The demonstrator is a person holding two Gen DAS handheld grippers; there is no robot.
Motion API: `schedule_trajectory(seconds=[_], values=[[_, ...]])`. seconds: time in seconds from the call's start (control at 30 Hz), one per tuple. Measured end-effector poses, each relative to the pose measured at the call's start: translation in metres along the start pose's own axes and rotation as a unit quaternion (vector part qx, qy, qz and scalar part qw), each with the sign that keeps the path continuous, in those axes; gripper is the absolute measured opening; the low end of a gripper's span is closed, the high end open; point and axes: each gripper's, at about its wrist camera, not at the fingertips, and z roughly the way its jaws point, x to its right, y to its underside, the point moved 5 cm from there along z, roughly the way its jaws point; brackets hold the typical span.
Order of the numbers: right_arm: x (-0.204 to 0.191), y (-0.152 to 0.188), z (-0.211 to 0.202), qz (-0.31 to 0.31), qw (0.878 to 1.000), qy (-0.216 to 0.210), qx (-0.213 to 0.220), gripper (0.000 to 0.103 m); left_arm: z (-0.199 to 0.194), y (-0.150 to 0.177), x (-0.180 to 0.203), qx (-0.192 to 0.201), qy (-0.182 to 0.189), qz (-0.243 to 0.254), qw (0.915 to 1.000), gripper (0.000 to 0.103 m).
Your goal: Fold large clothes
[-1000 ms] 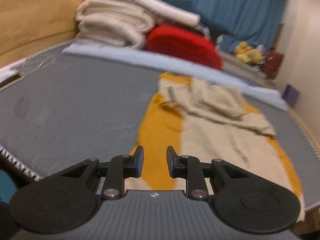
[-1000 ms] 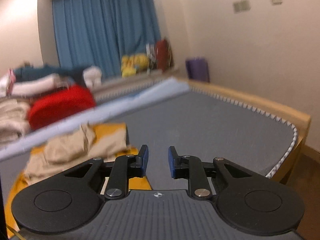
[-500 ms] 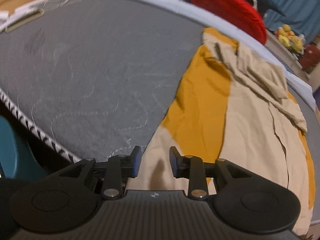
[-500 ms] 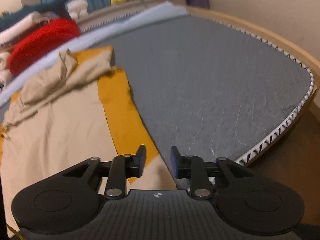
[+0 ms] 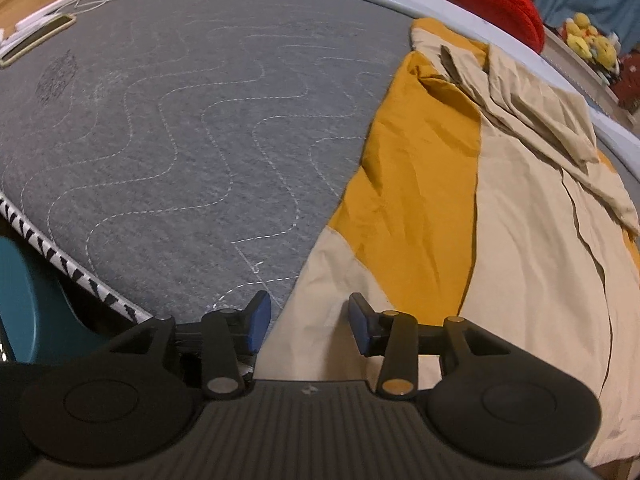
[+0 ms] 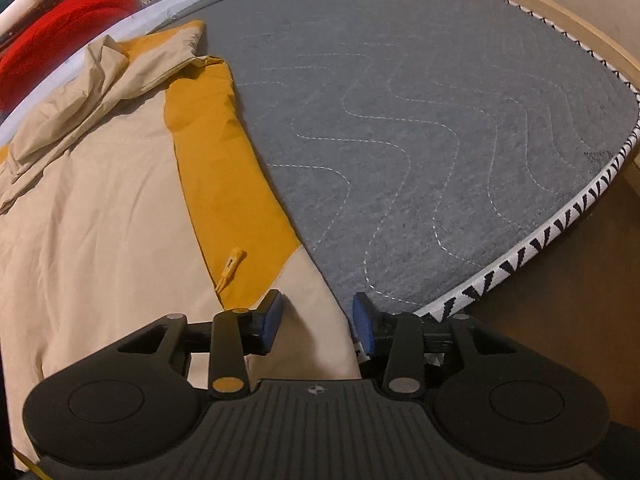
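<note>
The beige-and-mustard jacket (image 5: 520,240) lies spread flat lengthwise on the grey mattress (image 5: 180,140), hem at its near edge; no fold is made yet. The left gripper (image 5: 306,326) and right gripper (image 6: 316,320) each straddle a hem corner, jaws opening, about half wide, gripping nothing. Bare mattress flanks both long sides, giving room to fold.

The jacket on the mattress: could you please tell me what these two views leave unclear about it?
- Jacket hem, left wrist view: hidden under the left gripper body.
- Hem, right wrist view: hidden under the right gripper body.
- Sleeves: none can be made out among the folds.
- Zip pull detail: too small to read.
- Contact: jaws opening over cloth, touching unclear.
</note>
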Motion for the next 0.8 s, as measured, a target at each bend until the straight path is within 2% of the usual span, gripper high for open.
schedule_trajectory(seconds=[0.03, 0.07, 0.1, 0.13, 0.2, 0.27, 0.3, 0.33, 0.5, 0.53, 0.57, 0.6, 0.73, 0.8], values=[[-0.002, 0.0, -0.001, -0.006, 1.0, -0.003, 0.001, 0.036, -0.001, 0.0, 0.002, 0.002, 0.002, 0.005, 1.0, 0.032], [-0.004, 0.001, -0.001, -0.012, 1.0, -0.005, 0.003, 0.032, -0.001, 0.0, 0.003, 0.001, 0.003, 0.011, 0.9999, 0.016], [-0.006, 0.001, -0.003, -0.02, 1.0, -0.008, 0.005, 0.023, -0.001, -0.001, 0.005, 0.001, 0.003, 0.014, 0.9999, 0.013], [-0.008, 0.001, -0.004, -0.024, 1.0, -0.007, 0.008, 0.015, -0.004, -0.001, 0.005, 0.003, 0.006, 0.014, 0.9999, 0.013], [-0.009, -0.001, -0.01, -0.025, 0.999, -0.013, 0.016, 0.011, -0.008, -0.001, 0.005, 0.008, 0.015, 0.01, 0.9998, 0.013], [-0.009, -0.002, -0.014, -0.021, 0.999, -0.018, 0.02, 0.011, -0.006, 0.0, 0.005, 0.001, 0.015, 0.009, 0.9998, 0.015], [-0.008, -0.001, -0.014, -0.021, 0.999, -0.018, 0.019, 0.012, -0.004, 0.001, 0.003, -0.005, 0.013, 0.008, 0.9999, 0.021], [-0.008, -0.001, -0.013, -0.022, 1.0, -0.016, 0.016, 0.013, -0.001, 0.003, 0.002, -0.014, 0.009, 0.006, 0.9998, 0.023], [-0.007, 0.004, -0.007, -0.031, 1.0, 0.001, -0.002, 0.021, 0.002, 0.004, 0.004, -0.013, 0.007, 0.011, 0.9998, 0.023], [-0.009, 0.005, -0.007, -0.038, 0.999, 0.001, 0.0, 0.017, 0.001, 0.004, 0.006, -0.011, 0.008, 0.016, 0.9998, 0.021], [-0.011, 0.005, -0.009, -0.044, 0.999, 0.003, 0.004, 0.013, -0.002, 0.004, 0.007, -0.006, 0.012, 0.022, 0.9997, 0.007], [-0.012, 0.004, -0.011, -0.048, 0.999, 0.001, 0.011, 0.005, -0.005, 0.003, 0.009, 0.0, 0.016, 0.023, 0.9996, 0.005], [-0.016, 0.0, -0.026, -0.045, 0.998, -0.018, 0.043, 0.004, -0.022, -0.001, 0.011, 0.029, 0.041, 0.016, 0.9986, 0.007], [-0.014, 0.0, -0.021, -0.044, 0.998, -0.01, 0.034, 0.008, -0.016, 0.001, 0.011, 0.014, 0.036, 0.016, 0.9991, 0.015]])
